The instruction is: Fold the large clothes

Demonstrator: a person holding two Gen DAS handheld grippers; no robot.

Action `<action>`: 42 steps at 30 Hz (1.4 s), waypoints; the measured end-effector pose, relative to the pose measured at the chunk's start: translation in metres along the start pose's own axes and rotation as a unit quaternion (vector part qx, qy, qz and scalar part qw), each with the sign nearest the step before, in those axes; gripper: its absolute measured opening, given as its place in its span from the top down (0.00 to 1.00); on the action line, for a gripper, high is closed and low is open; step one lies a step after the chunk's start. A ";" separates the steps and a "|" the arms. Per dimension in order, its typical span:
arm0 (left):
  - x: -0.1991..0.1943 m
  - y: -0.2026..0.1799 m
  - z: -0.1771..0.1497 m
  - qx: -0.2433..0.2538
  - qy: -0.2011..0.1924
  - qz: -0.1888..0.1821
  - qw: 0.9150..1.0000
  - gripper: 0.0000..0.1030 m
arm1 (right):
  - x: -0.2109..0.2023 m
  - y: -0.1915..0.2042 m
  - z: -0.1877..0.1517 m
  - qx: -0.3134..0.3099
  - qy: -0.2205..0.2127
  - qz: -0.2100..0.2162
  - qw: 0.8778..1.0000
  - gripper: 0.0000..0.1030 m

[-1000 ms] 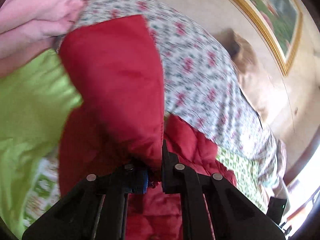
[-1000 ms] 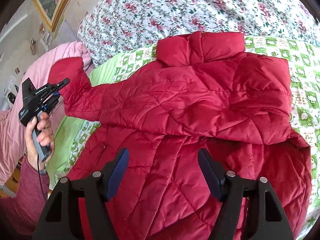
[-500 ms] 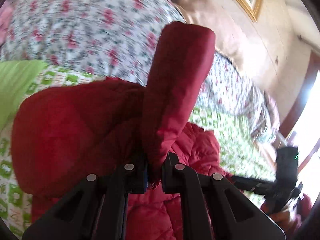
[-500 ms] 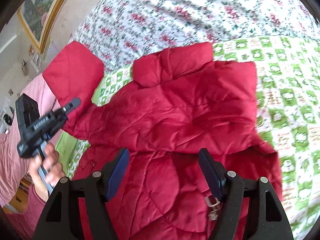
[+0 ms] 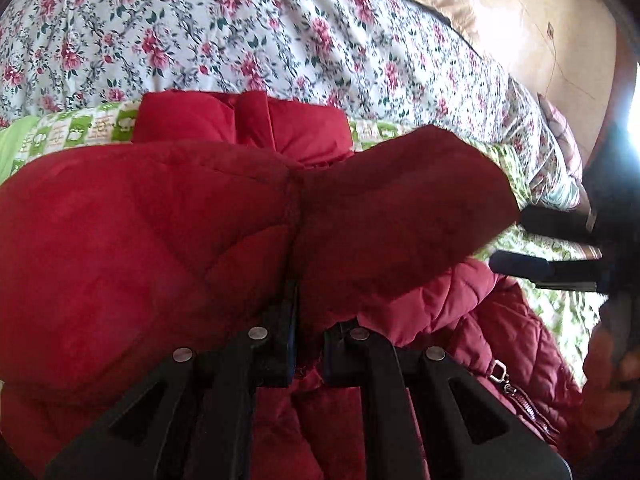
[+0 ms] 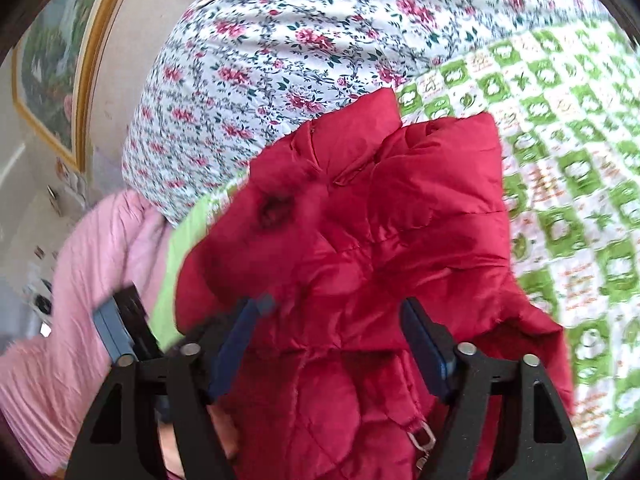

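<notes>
Folding a sleeve [image 5: 400, 208] across the red jacket [image 6: 360, 240], which lies on the bed's green-checked sheet [image 6: 580, 140] with its collar [image 5: 240, 120] toward the floral quilt [image 5: 200, 28].

Left gripper [image 5: 306, 344]: jaws pressed together, pinching sleeve fabric near the cuff, sleeve draped over the jacket body, cuff end hanging free toward the right gripper [image 5: 560, 248].

Right gripper [image 6: 332, 344]: jaws spread wide, just been opening, hovering over the jacket front near the zipper pull [image 6: 424, 440]. Red fabric shows between the pads but they don't press on it, so nothing held there.

Risks, judged from this:
- Puffy, slick quilted fabric. A thin pinch could slip, and the sleeve would spring back outward.
- Sleeve is bunched and humped, not flat. Releasing now likely leaves a lumpy fold; the padding may push it open again.
- Cuff end overshoots toward the far edge. If it's laid as is, it may hang past the jacket side and need redoing.
- Both grippers are close together over the jacket. Right jaws could snag the sleeve or knock the left tool when reaching in.
- Dragging the sleeve could pull the whole jacket askew on the sheet, since nothing pins the body.
- Zipper pull near the right jaws could catch.

Left-view edges are blurred, so the exact cuff position is unclear.
</notes>
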State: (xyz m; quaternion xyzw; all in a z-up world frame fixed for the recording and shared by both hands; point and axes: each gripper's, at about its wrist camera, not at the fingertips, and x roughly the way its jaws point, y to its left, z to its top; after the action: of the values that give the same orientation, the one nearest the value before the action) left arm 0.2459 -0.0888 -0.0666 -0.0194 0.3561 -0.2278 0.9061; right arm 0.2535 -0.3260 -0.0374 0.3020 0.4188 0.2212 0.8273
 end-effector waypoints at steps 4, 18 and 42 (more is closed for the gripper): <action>0.006 -0.010 -0.006 0.029 0.005 0.019 0.999 0.93 | 0.024 -0.009 0.010 0.057 0.016 0.059 0.997 0.06; -0.038 0.007 -0.008 -0.005 0.037 -0.024 0.999 0.85 | 0.066 -0.019 0.020 0.070 0.042 0.015 0.997 0.89; -0.016 0.129 0.005 -0.110 0.065 0.020 0.992 0.85 | 0.041 -0.051 0.017 -0.001 0.030 -0.087 0.996 0.90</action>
State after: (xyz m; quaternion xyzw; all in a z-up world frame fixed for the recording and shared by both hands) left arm 0.2904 0.0324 -0.0783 -0.0974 0.4373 -0.1699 0.8777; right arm 0.2963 -0.3423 -0.0874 0.2569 0.4677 0.1574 0.8310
